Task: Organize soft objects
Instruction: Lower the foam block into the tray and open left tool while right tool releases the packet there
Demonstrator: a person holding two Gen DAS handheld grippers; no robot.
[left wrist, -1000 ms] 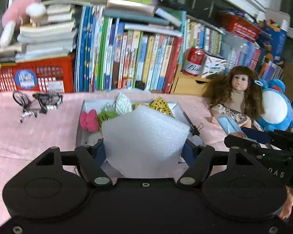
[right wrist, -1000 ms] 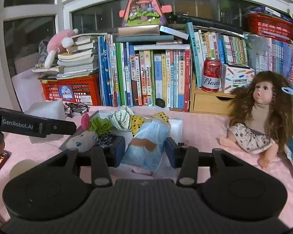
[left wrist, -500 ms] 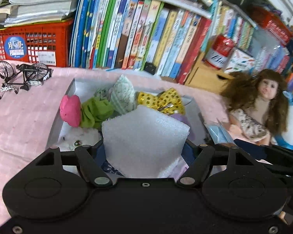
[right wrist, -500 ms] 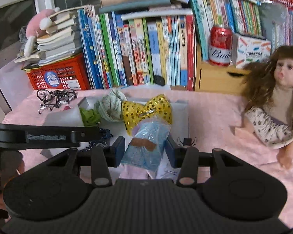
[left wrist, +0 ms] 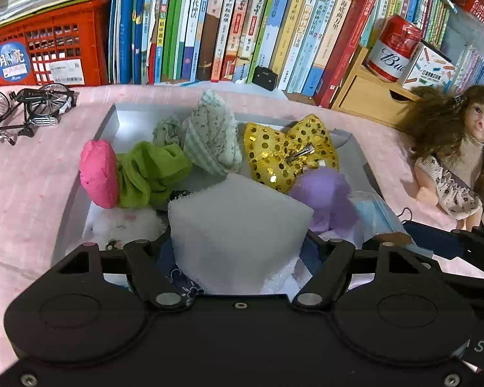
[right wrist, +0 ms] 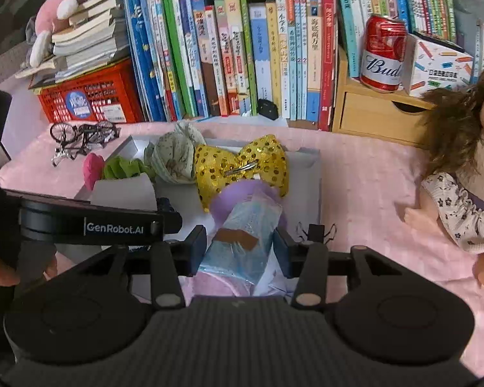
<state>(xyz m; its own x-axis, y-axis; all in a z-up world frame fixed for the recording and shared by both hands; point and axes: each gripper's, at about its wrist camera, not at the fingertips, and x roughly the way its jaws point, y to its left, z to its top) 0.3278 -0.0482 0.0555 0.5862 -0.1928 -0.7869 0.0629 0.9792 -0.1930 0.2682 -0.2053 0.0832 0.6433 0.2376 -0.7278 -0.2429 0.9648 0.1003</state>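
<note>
My left gripper point(left wrist: 238, 248) is shut on a white foam block point(left wrist: 235, 225) and holds it over the near part of a grey box point(left wrist: 109, 119). My right gripper point(right wrist: 240, 248) is shut on a light blue packet point(right wrist: 242, 235) over the box's near right part point(right wrist: 309, 174). The box holds a pink ball point(left wrist: 98, 174), green cloth point(left wrist: 148, 174), a patterned cloth bundle point(left wrist: 213, 138), a gold sequin bow point(left wrist: 290, 151) and a purple soft thing point(left wrist: 326, 193). The left gripper and foam block show in the right wrist view point(right wrist: 126, 193).
A pink cloth covers the table point(left wrist: 22, 193). A row of books point(left wrist: 229, 22) and a red crate point(left wrist: 48, 54) stand behind the box. A small bicycle model point(left wrist: 25, 106) lies left. A doll point(left wrist: 458, 161), a wooden drawer point(right wrist: 371, 116) and a red can point(right wrist: 382, 54) are right.
Both grippers have moved forward and down toward the box with their loads. The box and its contents now look much closer in both views.
</note>
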